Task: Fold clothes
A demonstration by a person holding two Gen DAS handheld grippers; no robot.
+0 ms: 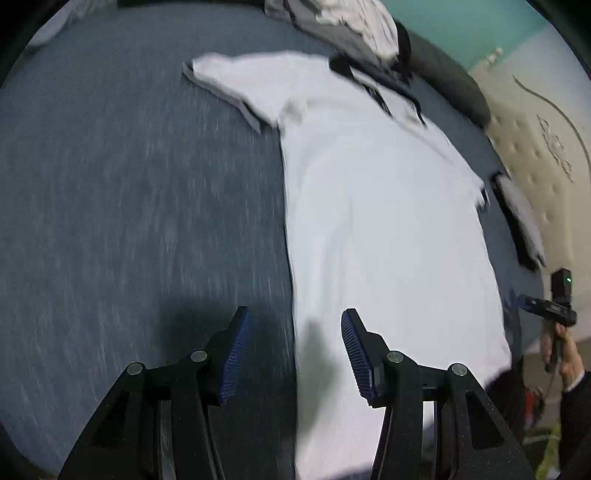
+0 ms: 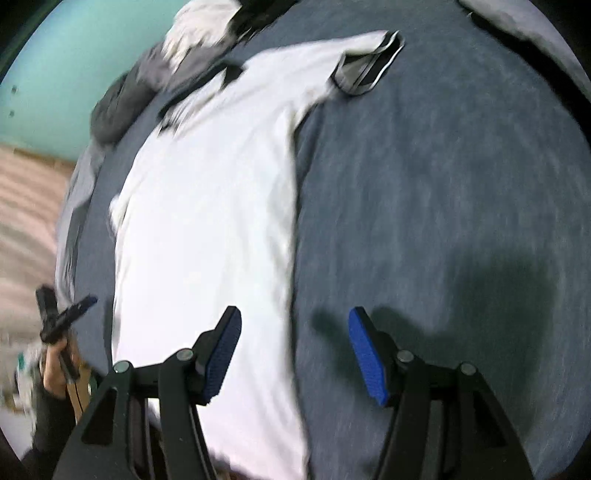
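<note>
A white polo shirt [image 1: 388, 221] with a dark collar [image 1: 384, 96] lies spread flat on a blue bed sheet [image 1: 129, 184], one short sleeve [image 1: 240, 81] stretched out to the side. My left gripper [image 1: 295, 325] hovers open over the shirt's side edge near the hem, with nothing between its blue pads. In the right wrist view the same shirt [image 2: 207, 221] runs up the middle, its other sleeve [image 2: 365, 66] out to the right. My right gripper [image 2: 295, 325] hangs open above the opposite side edge, empty. Both views are motion-blurred.
A heap of grey and white clothes [image 1: 332, 22] lies beyond the collar, next to a dark grey pillow [image 1: 450, 81]. Another folded garment [image 1: 521, 221] sits at the bed's edge by a cream mattress side [image 1: 535, 147]. A hand [image 2: 55, 362] holds the other gripper near the floor [image 2: 26, 203].
</note>
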